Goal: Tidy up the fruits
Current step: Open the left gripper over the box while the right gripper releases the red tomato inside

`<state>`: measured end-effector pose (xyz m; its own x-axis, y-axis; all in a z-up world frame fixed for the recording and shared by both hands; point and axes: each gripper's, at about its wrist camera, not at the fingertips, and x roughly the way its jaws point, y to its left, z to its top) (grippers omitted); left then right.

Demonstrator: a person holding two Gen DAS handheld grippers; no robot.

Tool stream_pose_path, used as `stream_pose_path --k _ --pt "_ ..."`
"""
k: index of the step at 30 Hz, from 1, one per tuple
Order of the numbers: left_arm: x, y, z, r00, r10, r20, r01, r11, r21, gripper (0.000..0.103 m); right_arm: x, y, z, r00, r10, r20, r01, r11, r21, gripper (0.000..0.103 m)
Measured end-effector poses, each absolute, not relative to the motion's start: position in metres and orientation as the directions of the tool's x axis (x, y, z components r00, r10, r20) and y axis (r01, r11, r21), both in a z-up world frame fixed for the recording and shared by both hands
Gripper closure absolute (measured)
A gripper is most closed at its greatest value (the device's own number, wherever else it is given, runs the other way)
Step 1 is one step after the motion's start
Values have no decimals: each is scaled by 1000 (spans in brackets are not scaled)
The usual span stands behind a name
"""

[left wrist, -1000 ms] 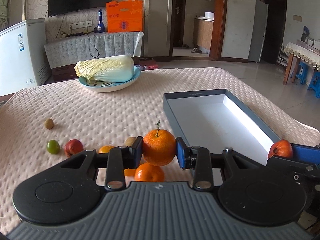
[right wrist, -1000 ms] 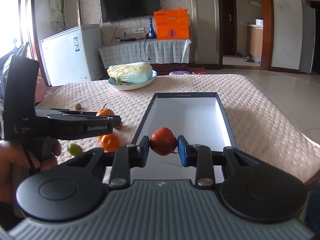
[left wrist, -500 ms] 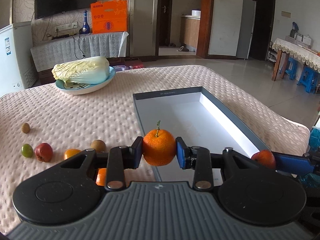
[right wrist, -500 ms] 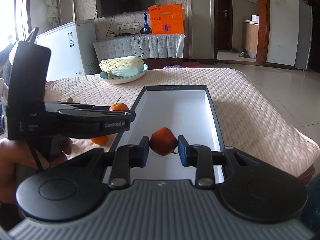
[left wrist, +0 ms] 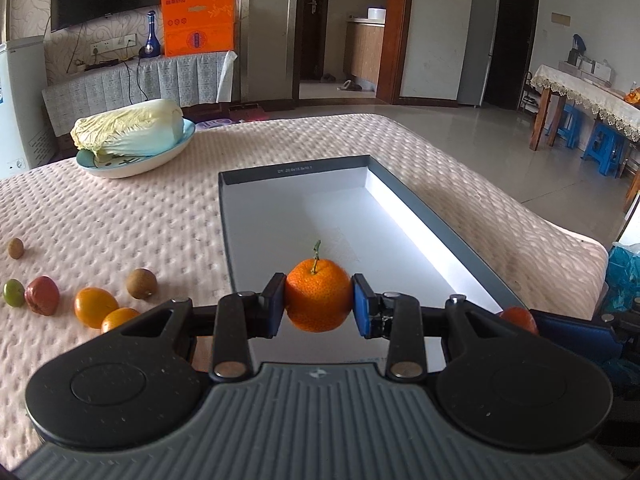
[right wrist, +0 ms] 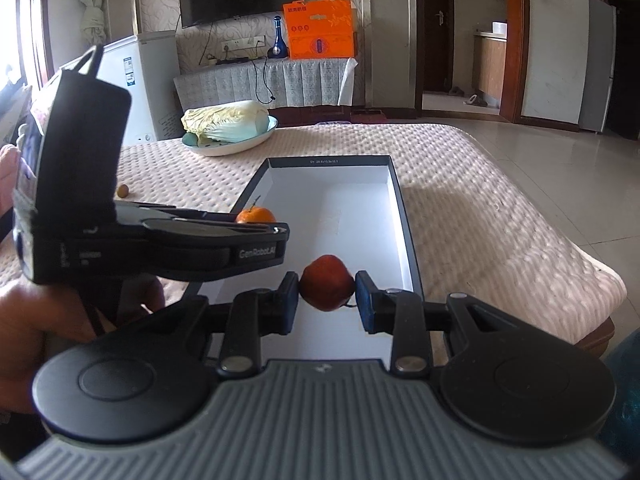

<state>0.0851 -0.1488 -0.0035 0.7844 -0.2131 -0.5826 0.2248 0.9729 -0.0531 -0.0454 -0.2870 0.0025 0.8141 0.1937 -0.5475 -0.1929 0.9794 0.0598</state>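
My left gripper (left wrist: 319, 304) is shut on an orange mandarin (left wrist: 318, 295) with a green stem, held over the near end of the grey box (left wrist: 424, 216) with a white floor. My right gripper (right wrist: 327, 294) is shut on a small red fruit (right wrist: 326, 282), also above the box's (right wrist: 406, 216) near end. In the right wrist view the left gripper's body (right wrist: 160, 240) juts in from the left, a hand (right wrist: 24, 320) holding it, with the mandarin (right wrist: 256, 215) peeking over it. Several loose fruits lie on the cloth to the left: two orange ones (left wrist: 96, 307), a red one (left wrist: 42, 295), a green one (left wrist: 13, 293), two brown ones (left wrist: 141, 283).
A blue plate (left wrist: 168, 152) with a napa cabbage (left wrist: 128, 130) stands at the far left of the pink padded table (left wrist: 120, 216). The table's right edge (left wrist: 560, 236) drops to a tiled floor. A white freezer (right wrist: 148, 80) and a cloth-covered cabinet stand behind.
My left gripper has carried the mandarin rightward, from beside the box to above its near end. The right gripper, still on the red fruit, has barely shifted.
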Motion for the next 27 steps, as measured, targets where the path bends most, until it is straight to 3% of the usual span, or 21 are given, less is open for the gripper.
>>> stream_pose_path --k 12,17,27 --pt "99 -156 -13 759 -225 -610 234 970 -68 61 -44 -288 1 811 186 -555 -186 981 57 69" --pt "96 -156 -9 780 -222 -585 233 971 -57 41 -37 -289 -5 805 165 -569 -169 985 47 69" --pt "84 -144 0 800 -227 -556 239 970 -53 41 -8 -290 -17 789 124 -602 -109 992 62 69"
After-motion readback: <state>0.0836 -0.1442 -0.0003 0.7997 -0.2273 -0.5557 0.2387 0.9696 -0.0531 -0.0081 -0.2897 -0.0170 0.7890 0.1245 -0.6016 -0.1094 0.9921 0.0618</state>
